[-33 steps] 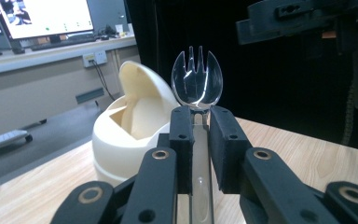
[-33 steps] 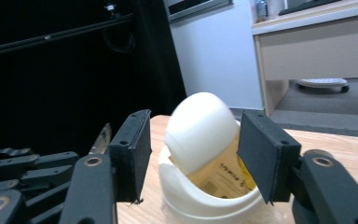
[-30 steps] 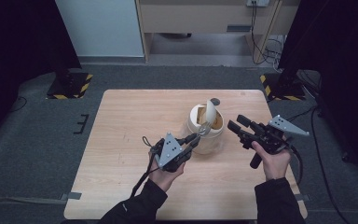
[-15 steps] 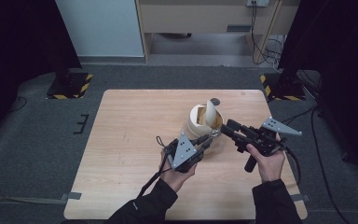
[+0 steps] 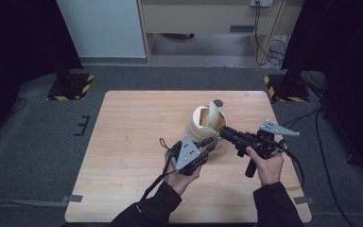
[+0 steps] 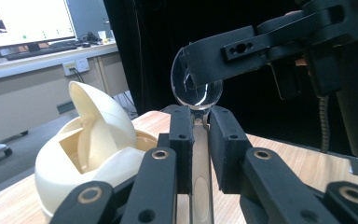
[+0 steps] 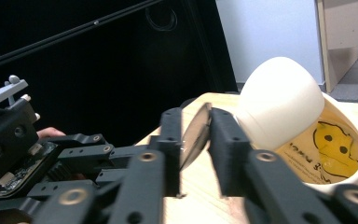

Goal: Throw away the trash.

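1. The left gripper (image 6: 198,135) clamps the handle of a clear, spoon-like utensil (image 6: 196,84).
2. The right gripper (image 7: 196,128) pinches its round bowl, probably glass or plastic.
3. Both hold it beside the cream bin (image 5: 207,124); release one side gently.

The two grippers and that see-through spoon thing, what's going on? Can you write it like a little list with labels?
table: light wooden table
container: cream round bin with a tilted swing lid, yellow cartoon bottom inside
held thing: clear spoon-like utensil
left gripper: jaws closed on the utensil's handle
right gripper: jaws closed on the utensil's round bowl
where: both grippers meet beside the bin, on the person's side of it
hands: one hand holds each gripper
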`<state>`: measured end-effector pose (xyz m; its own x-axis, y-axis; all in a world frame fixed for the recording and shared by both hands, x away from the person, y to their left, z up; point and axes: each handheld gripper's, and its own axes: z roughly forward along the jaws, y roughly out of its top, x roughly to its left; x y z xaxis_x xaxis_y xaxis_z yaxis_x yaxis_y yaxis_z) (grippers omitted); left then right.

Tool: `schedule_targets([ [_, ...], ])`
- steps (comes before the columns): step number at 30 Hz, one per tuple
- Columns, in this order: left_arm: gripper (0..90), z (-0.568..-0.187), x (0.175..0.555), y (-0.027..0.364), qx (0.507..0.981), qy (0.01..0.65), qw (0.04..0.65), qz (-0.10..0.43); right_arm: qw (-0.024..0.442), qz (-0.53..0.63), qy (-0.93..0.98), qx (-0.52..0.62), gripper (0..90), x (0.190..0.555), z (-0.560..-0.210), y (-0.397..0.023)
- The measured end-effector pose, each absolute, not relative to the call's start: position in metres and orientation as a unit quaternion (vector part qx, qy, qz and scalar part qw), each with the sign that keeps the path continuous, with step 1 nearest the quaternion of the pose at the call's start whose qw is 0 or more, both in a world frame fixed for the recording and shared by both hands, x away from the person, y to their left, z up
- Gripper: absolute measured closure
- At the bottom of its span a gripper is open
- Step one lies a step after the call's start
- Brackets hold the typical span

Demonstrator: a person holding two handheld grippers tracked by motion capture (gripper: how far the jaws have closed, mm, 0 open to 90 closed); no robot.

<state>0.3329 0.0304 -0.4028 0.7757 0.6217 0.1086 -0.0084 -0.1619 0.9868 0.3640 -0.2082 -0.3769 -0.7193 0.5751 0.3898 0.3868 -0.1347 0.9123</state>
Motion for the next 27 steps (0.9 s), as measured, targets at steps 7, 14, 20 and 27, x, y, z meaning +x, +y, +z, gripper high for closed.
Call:
schedule_targets([
  [7, 71.2, -0.405, 0.331, 0.03, 0.714, 0.225, 0.62, 0.237, 0.068, 0.666, 0.645, 0.368, 86.1, 0.363, -0.374, -0.211],
  [14, 55.5, -0.407, 0.33, 0.059, 0.732, 0.228, 0.604, 0.217, 0.099, 0.668, 0.638, 0.371, 86.2, 0.361, -0.366, -0.225],
  [20, 46.5, -0.422, 0.328, 0.1, 0.764, 0.248, 0.557, 0.214, 0.128, 0.672, 0.624, 0.378, 86.2, 0.359, -0.359, -0.24],
  [27, 25.4, -0.453, 0.326, 0.165, 0.792, 0.304, 0.494, 0.191, 0.165, 0.667, 0.615, 0.387, 86.1, 0.362, -0.355, -0.252],
])
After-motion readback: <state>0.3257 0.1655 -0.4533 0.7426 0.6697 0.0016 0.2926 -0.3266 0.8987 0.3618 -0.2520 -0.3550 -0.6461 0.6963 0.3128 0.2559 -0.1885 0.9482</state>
